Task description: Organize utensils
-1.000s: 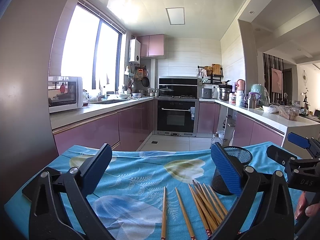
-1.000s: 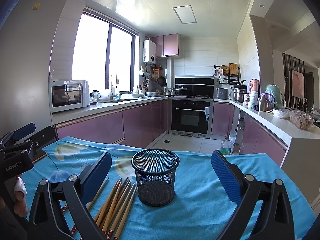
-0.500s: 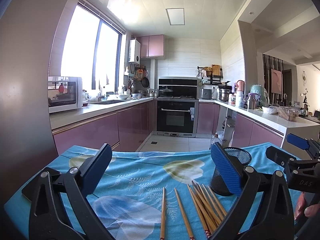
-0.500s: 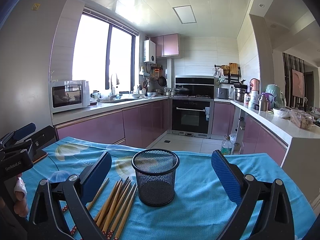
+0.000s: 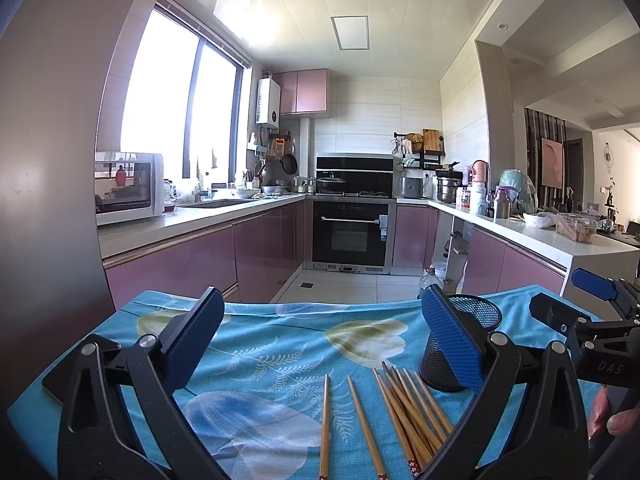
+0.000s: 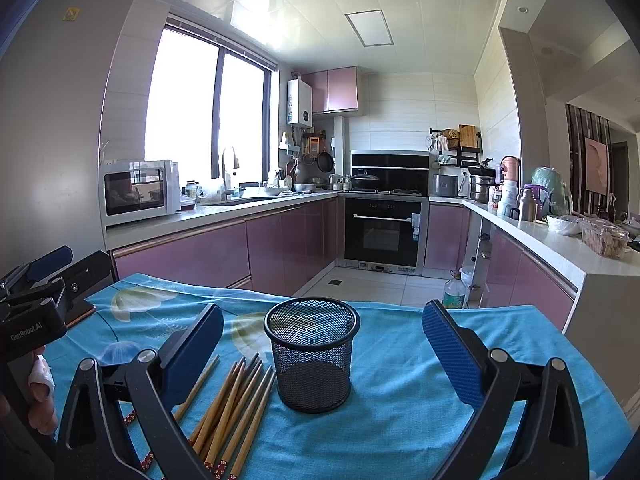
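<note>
A bundle of bamboo chopsticks with red-patterned ends (image 6: 236, 404) lies loose on the surface draped in a turquoise floral cloth (image 6: 400, 380), fanned just to the left of an empty black wire-mesh cylindrical holder (image 6: 312, 354) that stands upright near the middle. Two more chopsticks (image 5: 344, 424) lie apart from the bundle, further left, in the left wrist view. The holder's open mouth faces up and nothing stands in it, which suggests the sorting has not yet begun; the sticks appear laid beside it so they can be lifted and dropped in.

The left tongs (image 5: 320, 344) hover level above the near edge of the cloth, blue pads spread wide and holding nothing, aimed across the surface toward the purple-fronted kitchen cabinets (image 5: 180, 268), with the two stray chopsticks between their tips and the bundle under the right pad. The right tongs (image 6: 324, 352) are likewise wide and empty, held level, framing the mesh holder squarely between the pads without touching it. Each hand shows at the frame edge in the other's view: the left hand (image 6: 40, 392) gripping its black handle, the right hand (image 5: 612, 416) doing the same, both held low and close to the person.
</note>
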Demonstrator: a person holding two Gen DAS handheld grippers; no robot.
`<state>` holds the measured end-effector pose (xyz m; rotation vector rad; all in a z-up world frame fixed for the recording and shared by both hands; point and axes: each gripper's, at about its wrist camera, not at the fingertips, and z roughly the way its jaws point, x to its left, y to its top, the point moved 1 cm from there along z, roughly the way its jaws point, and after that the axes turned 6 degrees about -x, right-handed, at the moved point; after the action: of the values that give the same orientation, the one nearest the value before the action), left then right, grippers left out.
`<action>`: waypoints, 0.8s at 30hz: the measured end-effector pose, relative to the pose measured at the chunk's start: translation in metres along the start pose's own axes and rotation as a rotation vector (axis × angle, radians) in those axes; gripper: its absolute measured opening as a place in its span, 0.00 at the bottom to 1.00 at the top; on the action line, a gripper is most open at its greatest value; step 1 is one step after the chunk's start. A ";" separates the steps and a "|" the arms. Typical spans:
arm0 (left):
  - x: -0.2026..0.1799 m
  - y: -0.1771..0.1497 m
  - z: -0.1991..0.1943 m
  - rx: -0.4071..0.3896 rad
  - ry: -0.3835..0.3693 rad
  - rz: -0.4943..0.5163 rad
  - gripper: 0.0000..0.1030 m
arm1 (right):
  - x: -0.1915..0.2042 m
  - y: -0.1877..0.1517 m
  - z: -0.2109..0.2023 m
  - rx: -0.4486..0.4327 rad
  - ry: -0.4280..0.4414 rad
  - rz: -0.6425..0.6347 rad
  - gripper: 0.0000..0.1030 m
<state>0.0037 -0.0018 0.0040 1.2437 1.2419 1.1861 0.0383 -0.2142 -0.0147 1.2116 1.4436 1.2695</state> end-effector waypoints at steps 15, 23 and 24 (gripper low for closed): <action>0.001 0.000 0.000 0.001 -0.001 -0.002 0.95 | 0.001 0.001 0.001 -0.002 0.003 0.002 0.94; 0.001 0.000 0.000 0.001 -0.001 -0.003 0.95 | 0.001 0.001 0.002 -0.003 0.004 0.004 0.94; 0.001 0.000 0.000 0.000 0.000 -0.002 0.94 | 0.001 0.001 0.002 -0.002 0.004 0.004 0.94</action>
<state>0.0034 -0.0012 0.0037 1.2419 1.2430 1.1848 0.0397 -0.2129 -0.0144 1.2119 1.4436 1.2766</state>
